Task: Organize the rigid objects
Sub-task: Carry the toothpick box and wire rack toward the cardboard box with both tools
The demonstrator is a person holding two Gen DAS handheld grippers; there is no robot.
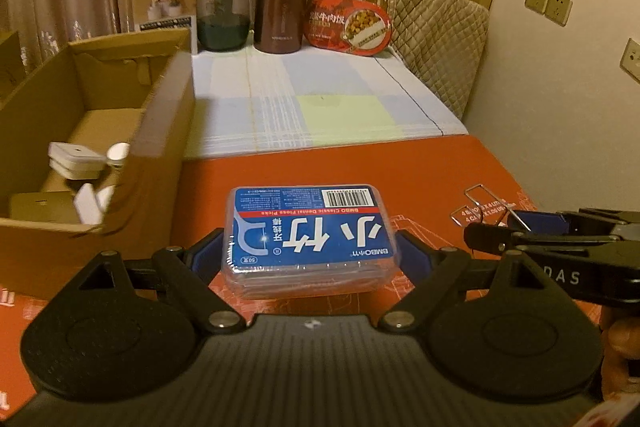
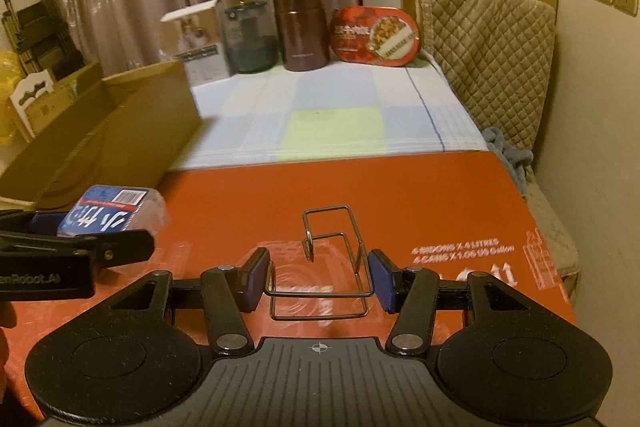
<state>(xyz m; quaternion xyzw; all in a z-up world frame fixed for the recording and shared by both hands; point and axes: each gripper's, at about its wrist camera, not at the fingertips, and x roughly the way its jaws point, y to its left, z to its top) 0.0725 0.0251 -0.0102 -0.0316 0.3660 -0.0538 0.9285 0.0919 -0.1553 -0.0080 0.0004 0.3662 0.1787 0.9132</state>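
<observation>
The left tongs are clamped on the floss pick box. The right tongs are clamped on the wire rack. Both items sit over the red carton; the open cardboard box stands left of the red carton.

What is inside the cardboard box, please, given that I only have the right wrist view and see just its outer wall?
Observer: Several small white items lie at the near end of the cardboard box.
Operator: Thank you. Do the left tongs hold the floss box on both sides?
Observer: Yes. In the left wrist view the left tongs clamp the floss box between both blue pads, label side up.
</observation>
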